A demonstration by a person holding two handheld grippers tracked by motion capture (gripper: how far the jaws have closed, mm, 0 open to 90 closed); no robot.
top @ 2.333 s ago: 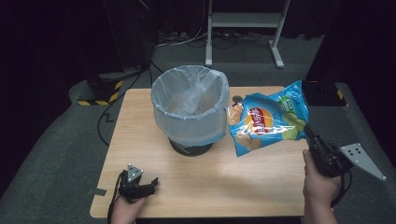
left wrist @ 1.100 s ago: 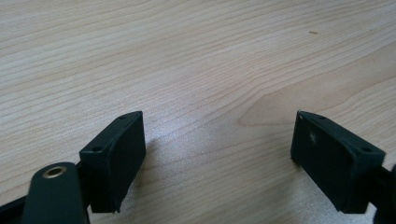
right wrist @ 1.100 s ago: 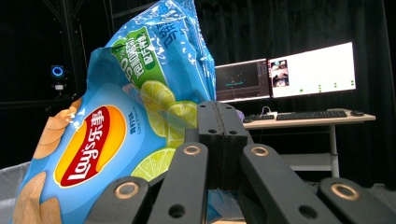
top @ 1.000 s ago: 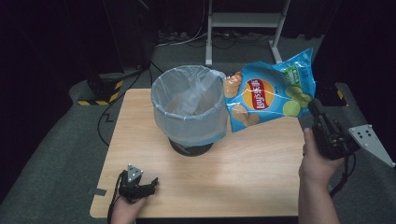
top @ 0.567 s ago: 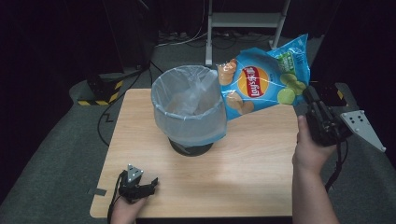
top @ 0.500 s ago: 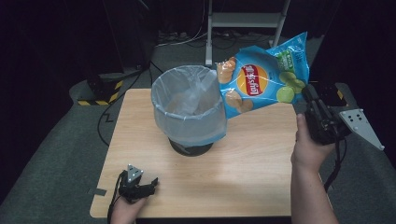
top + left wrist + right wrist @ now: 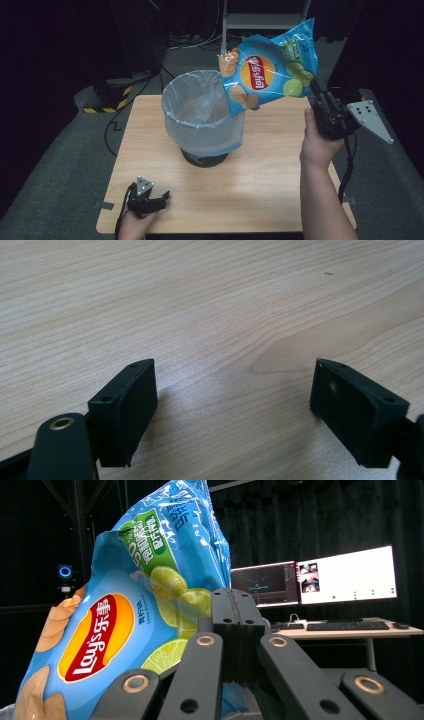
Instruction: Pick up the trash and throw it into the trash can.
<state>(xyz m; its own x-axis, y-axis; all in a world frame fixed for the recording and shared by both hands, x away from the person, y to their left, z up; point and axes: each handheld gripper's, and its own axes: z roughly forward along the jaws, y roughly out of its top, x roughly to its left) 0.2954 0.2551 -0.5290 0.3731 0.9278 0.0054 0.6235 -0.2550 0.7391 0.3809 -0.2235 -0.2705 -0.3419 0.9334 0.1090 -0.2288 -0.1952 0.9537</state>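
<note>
The chip bag (image 7: 272,70) hangs in the air, clamped at one edge between the closed jaws of the right gripper (image 7: 320,97); its far corner reaches over the rim of the lined bin (image 7: 202,117). The right forearm extends up from the near table edge, with the gripper raised beside the bin. The left gripper (image 7: 150,200) rests at the near left of the wooden table (image 7: 270,175), jaws apart with nothing between them. Dark curtains and lit monitors (image 7: 345,577) surround the table.
</note>
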